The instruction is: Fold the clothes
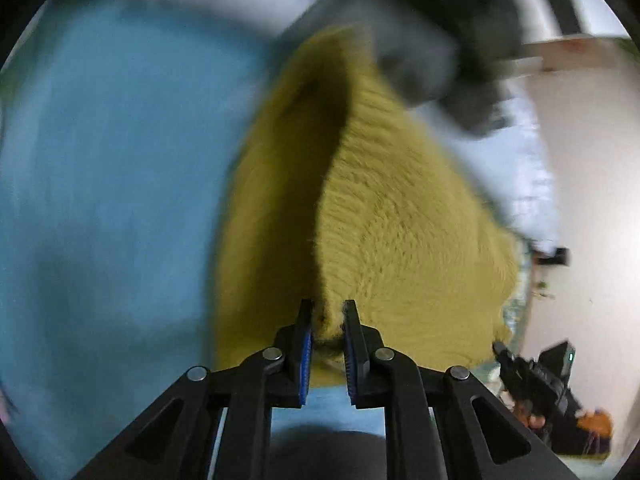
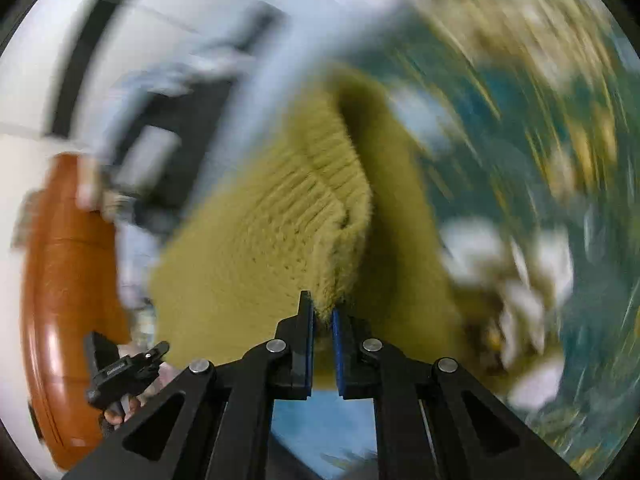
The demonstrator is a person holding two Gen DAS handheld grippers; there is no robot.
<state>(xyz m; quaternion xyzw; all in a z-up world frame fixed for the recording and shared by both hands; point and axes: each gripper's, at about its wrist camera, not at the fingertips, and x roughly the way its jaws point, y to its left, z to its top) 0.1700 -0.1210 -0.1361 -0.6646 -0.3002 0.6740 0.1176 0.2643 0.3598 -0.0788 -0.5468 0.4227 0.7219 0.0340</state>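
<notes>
A fuzzy olive-yellow knit garment (image 1: 392,240) hangs stretched between both grippers. My left gripper (image 1: 327,312) is shut on one edge of it, with the fabric bunched between the blue pads. My right gripper (image 2: 322,312) is shut on another edge of the same garment (image 2: 256,248), near its ribbed hem. Each gripper shows in the other's view: the right one at the lower right of the left wrist view (image 1: 532,380), the left one at the lower left of the right wrist view (image 2: 124,372). Both views are motion-blurred.
A light blue surface (image 1: 112,200) lies under the garment on the left. A dark grey cloth (image 1: 452,48) is blurred at the top. A teal patterned fabric (image 2: 540,160) fills the right. A brown wooden piece (image 2: 68,300) stands at the left.
</notes>
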